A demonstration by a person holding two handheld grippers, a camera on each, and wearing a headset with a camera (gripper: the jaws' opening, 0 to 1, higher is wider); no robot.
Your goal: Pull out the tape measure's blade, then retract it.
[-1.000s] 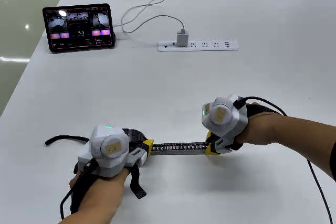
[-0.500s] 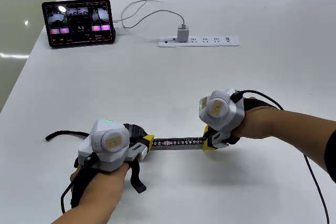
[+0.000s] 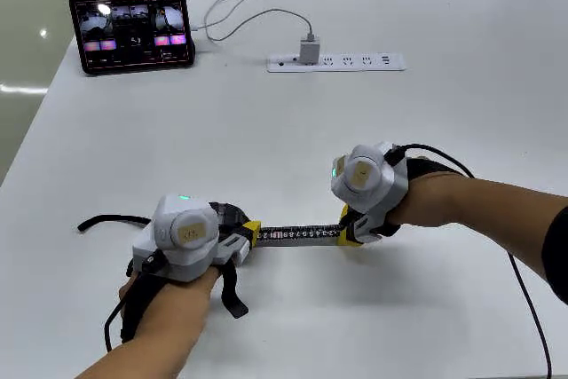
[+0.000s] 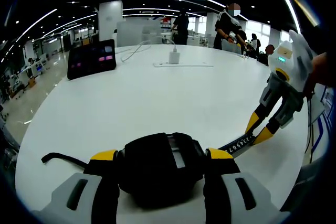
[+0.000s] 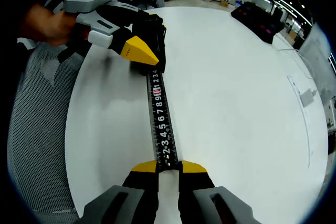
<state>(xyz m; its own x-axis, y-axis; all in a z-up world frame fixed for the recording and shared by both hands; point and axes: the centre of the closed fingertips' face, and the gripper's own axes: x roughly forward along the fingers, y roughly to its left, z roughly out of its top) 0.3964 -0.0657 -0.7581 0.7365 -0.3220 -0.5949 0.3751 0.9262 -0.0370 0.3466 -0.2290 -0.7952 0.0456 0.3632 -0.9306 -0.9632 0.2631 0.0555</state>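
Observation:
The black tape measure case sits low on the white table, and my left gripper is shut on it, yellow-tipped jaws at both sides. In the head view the case lies just right of my left gripper. A short stretch of dark numbered blade runs flat over the table to my right gripper. In the right gripper view the blade leads from the case to my right gripper, shut on the blade's end. A black wrist strap trails left from the case.
A tablet with a lit screen stands at the far left of the table. A white power strip with a charger and cable lies at the back middle. People stand in the room behind the table.
My right gripper has moved left toward the case, and the exposed stretch of blade is shorter. The left gripper holds the case in much the same place.

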